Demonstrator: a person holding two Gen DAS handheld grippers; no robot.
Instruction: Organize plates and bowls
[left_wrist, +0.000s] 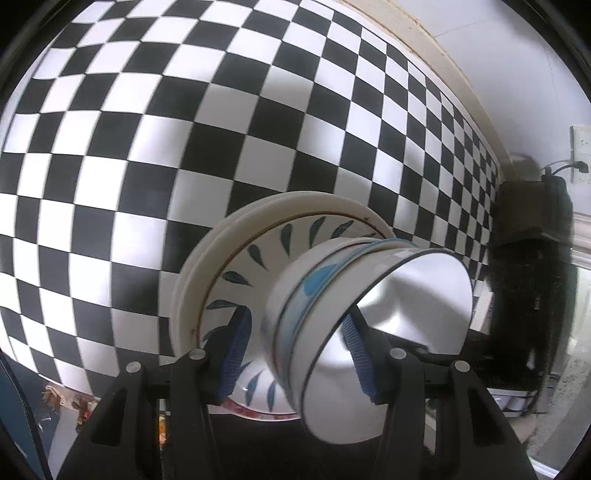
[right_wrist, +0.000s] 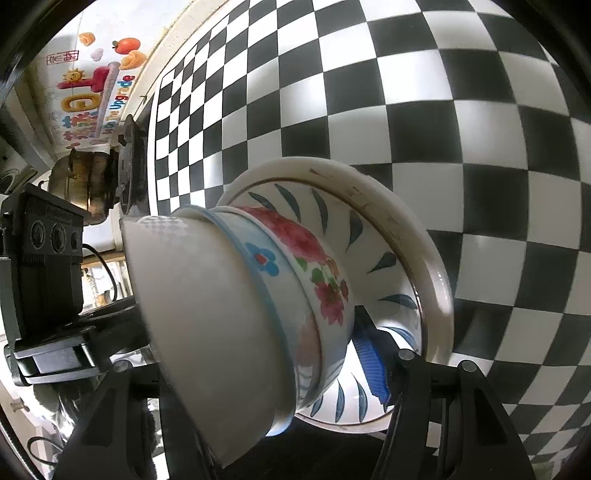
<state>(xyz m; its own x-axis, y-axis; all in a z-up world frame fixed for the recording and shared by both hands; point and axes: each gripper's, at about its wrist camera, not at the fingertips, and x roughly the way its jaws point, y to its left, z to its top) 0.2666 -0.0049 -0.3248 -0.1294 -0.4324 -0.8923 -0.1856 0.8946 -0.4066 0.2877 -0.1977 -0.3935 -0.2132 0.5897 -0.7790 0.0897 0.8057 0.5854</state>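
A stack of nested bowls (left_wrist: 332, 295) sits on a leaf-patterned plate (left_wrist: 258, 254) that rests on cream plates (left_wrist: 207, 266) on the checkered table. My left gripper (left_wrist: 295, 347) straddles the bowl stack, its blue pads on either side of the steel-lined top bowl (left_wrist: 406, 306). In the right wrist view my right gripper (right_wrist: 258, 369) straddles the same stack from the other side: the white top bowl (right_wrist: 199, 314), a blue-flower bowl (right_wrist: 266, 262) and a red-flower bowl (right_wrist: 325, 280). One blue pad (right_wrist: 373, 365) shows at the base; the other is hidden.
The black-and-white checkered tablecloth (left_wrist: 147, 147) fills both views. A black appliance (left_wrist: 528, 229) stands at the table's far end by the wall. In the right wrist view I see a metal pot (right_wrist: 81, 184), a black pan (right_wrist: 131, 162) and the other black gripper body (right_wrist: 44, 254).
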